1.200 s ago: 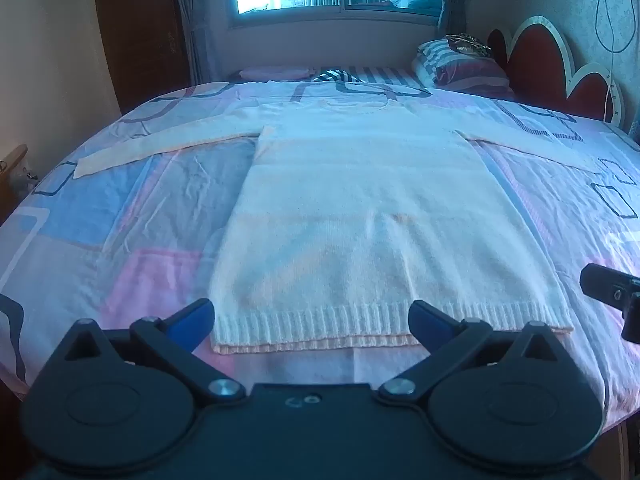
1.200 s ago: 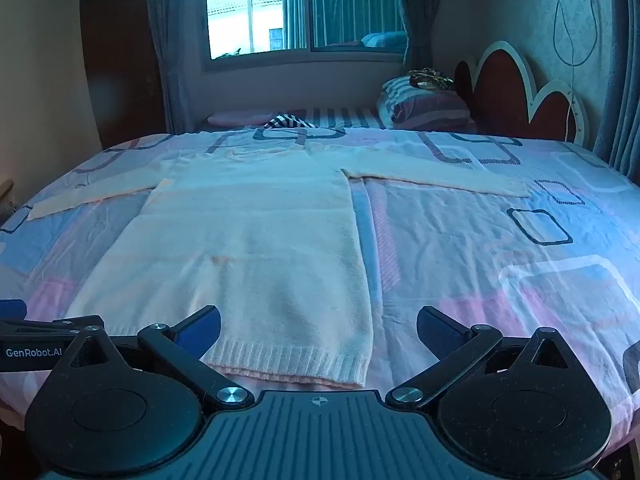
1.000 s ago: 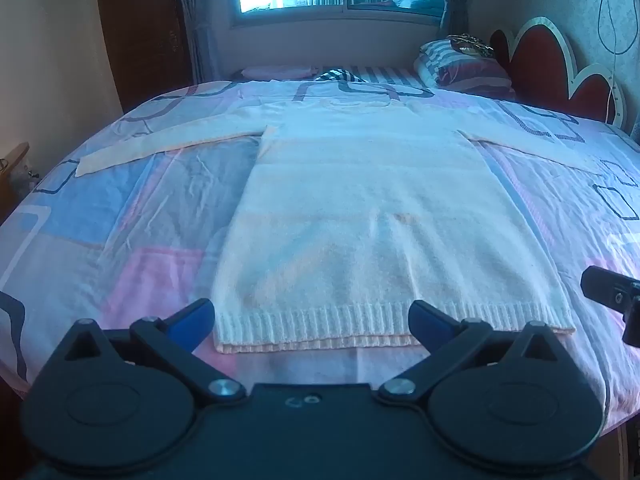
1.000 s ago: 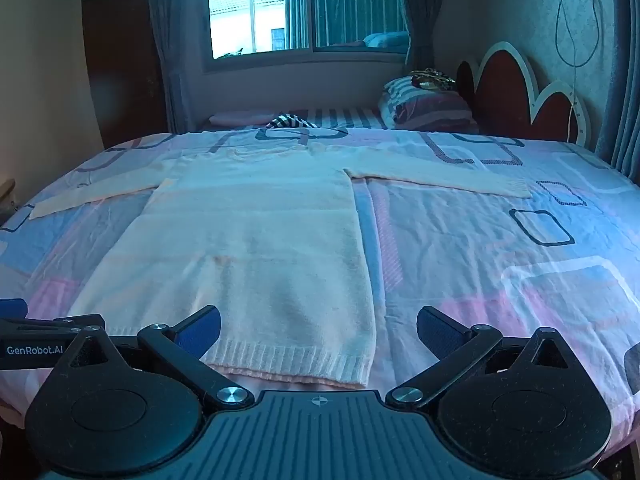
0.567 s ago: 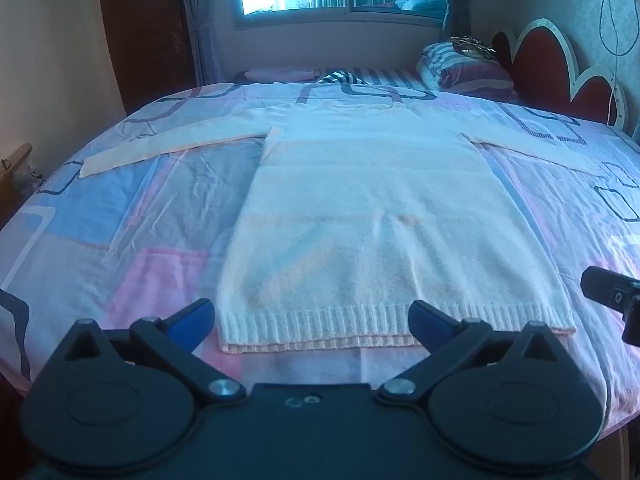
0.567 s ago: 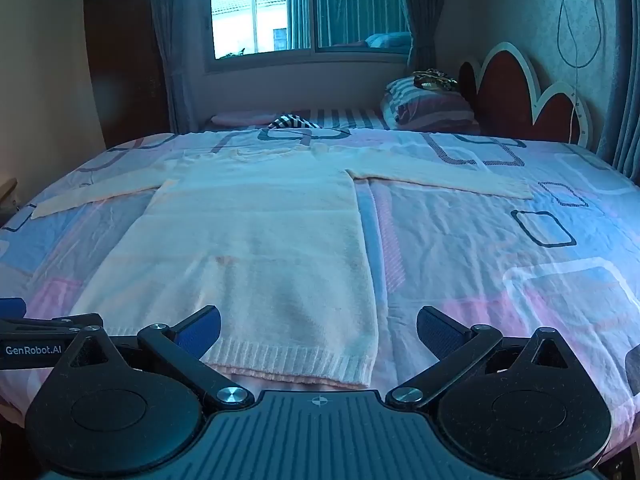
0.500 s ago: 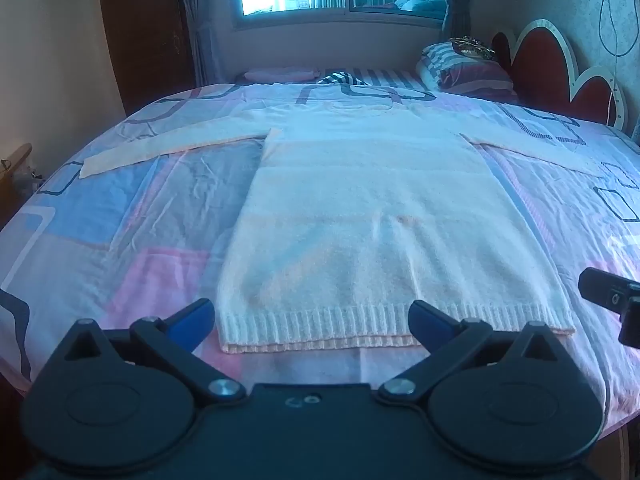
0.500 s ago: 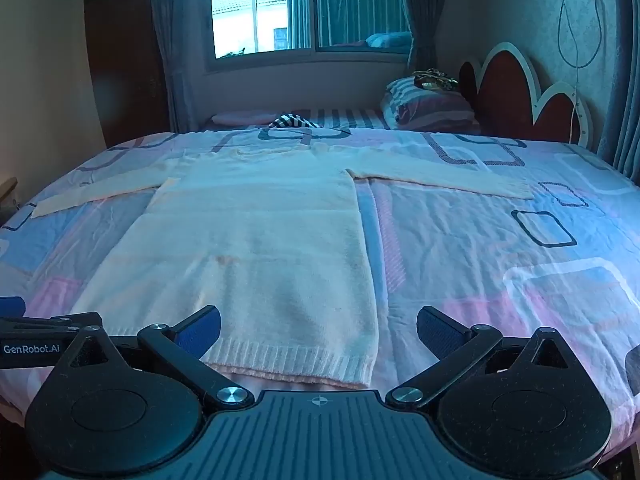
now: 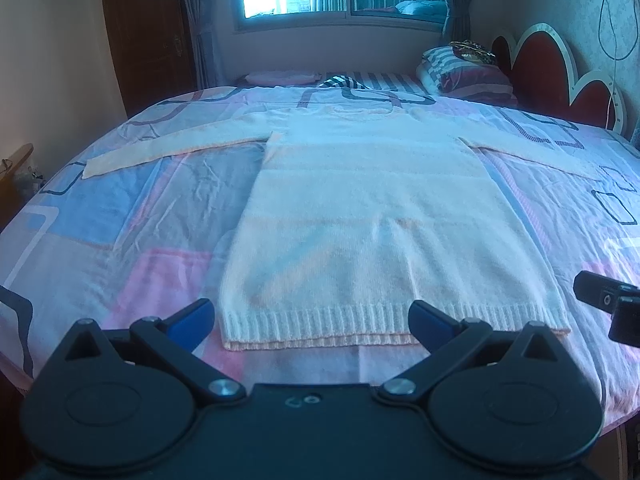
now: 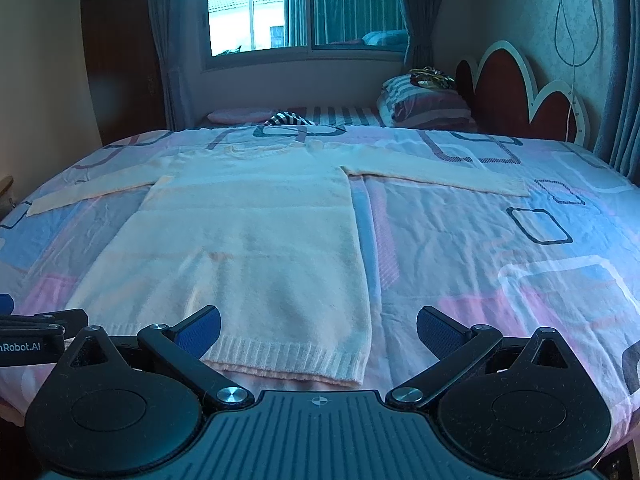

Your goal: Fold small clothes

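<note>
Both grippers hang just short of the near edge of the bed, the left gripper and the right gripper each spread wide with nothing between the blue pads. Straight ahead of the left one the cream sweater lies flat and face up, its ribbed hem nearest and both sleeves stretched out sideways, while ahead of the right one lies mostly bare quilt past the sweater's right side. Beyond the collar, a striped pillow and a small striped item are too far off to make out clearly, and each gripper's body hides the bed's nearest strip.
</note>
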